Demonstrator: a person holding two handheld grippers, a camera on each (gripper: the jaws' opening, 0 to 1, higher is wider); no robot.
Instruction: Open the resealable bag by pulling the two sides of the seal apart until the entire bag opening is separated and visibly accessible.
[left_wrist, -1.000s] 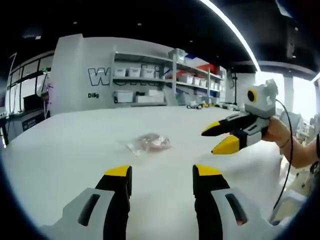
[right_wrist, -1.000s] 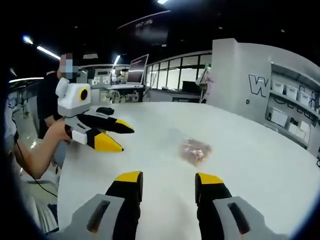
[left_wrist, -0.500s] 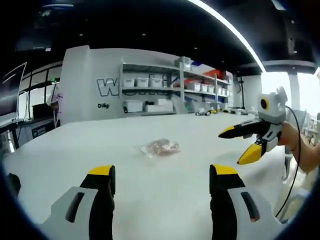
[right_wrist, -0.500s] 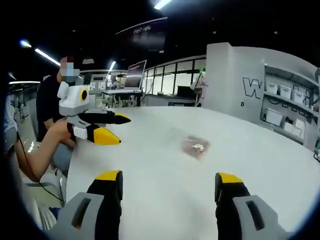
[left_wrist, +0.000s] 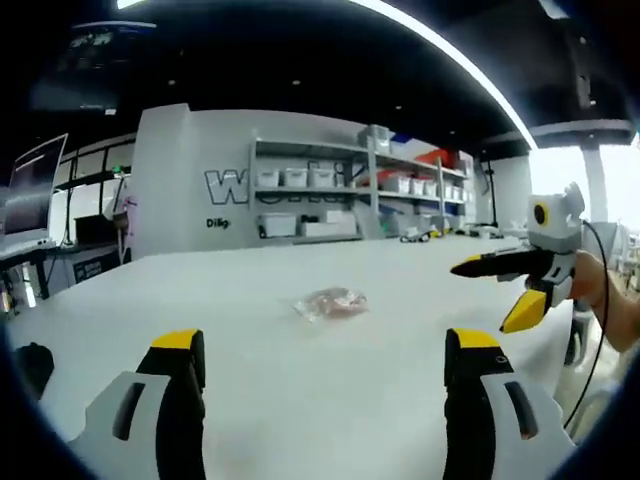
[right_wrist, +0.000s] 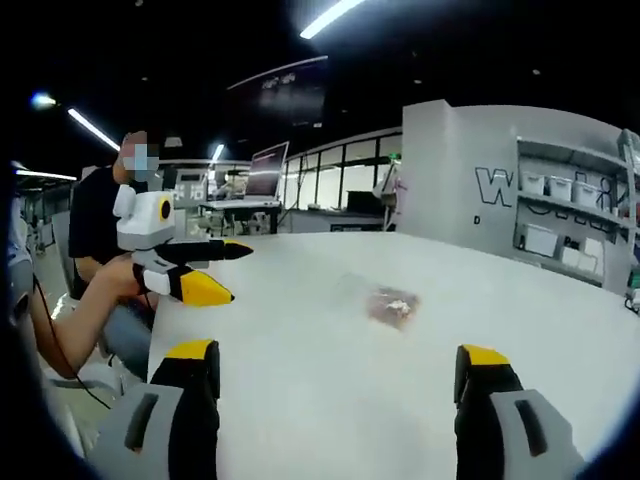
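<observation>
Well, both tongs spread wide, left tongs (left_wrist: 325, 345) & right tongs (right_wrist: 340, 360) held above table (left_wrist: 250, 300), bag (left_wrist: 330, 303) untouched.

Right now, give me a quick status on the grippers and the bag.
Left gripper open, right gripper open, both above the table. Bag flat on the table, untouched, ahead of both. Nothing between grippers and bag.

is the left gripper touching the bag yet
Apart. In the left gripper view, the left gripper is open, with bare white table between its jaws and the resealable bag lying farther ahead.
</observation>
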